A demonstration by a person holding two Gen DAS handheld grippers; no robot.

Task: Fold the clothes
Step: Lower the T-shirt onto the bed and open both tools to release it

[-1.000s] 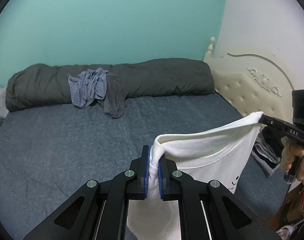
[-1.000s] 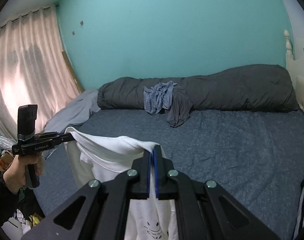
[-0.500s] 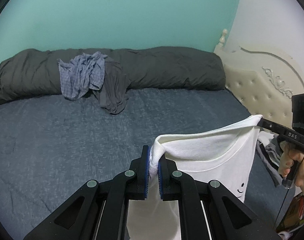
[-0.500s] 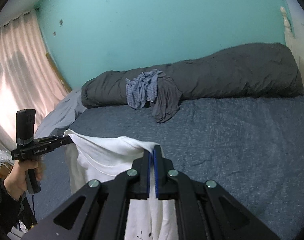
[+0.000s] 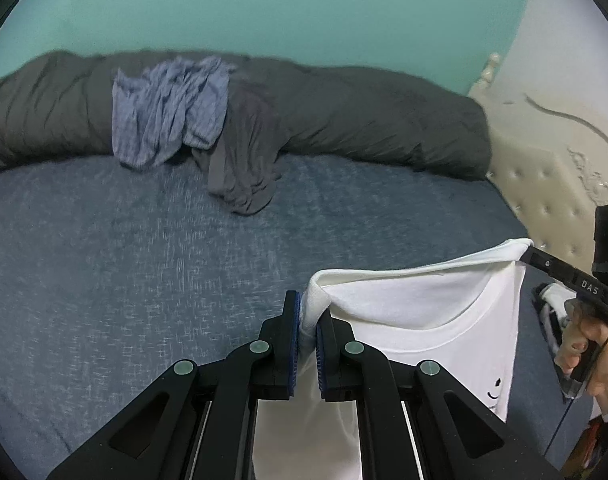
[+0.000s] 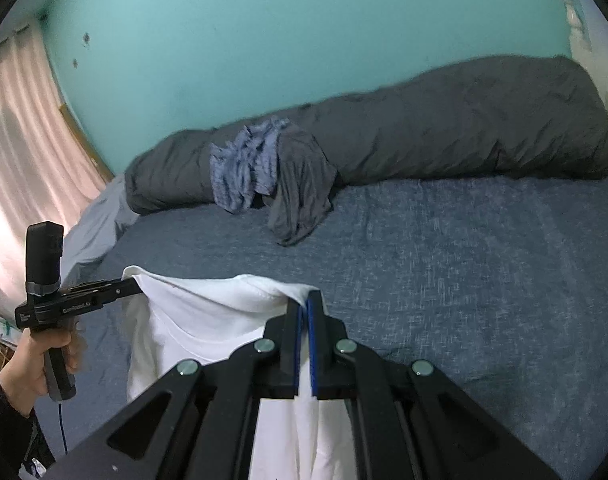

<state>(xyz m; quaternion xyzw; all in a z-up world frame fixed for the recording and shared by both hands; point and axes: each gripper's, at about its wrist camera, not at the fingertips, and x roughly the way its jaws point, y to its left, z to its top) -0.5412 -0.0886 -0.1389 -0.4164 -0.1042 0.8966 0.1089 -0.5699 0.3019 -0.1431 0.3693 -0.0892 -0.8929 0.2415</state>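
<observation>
Both tools pinching white tee [image 5: 424,304] shoulders: left tool [image 5: 309,320], right tool [image 6: 304,322]; we hold it stretched across, bed [image 5: 104,260] ahead/below.

This is a bedroom in a home. A big bed [image 5: 104,280] with a blue sheet fills it, with a rolled grey blanket [image 6: 464,128] at the far side, a cream headboard [image 5: 552,184] on the right, and pink curtains [image 6: 20,152] on the left.
</observation>
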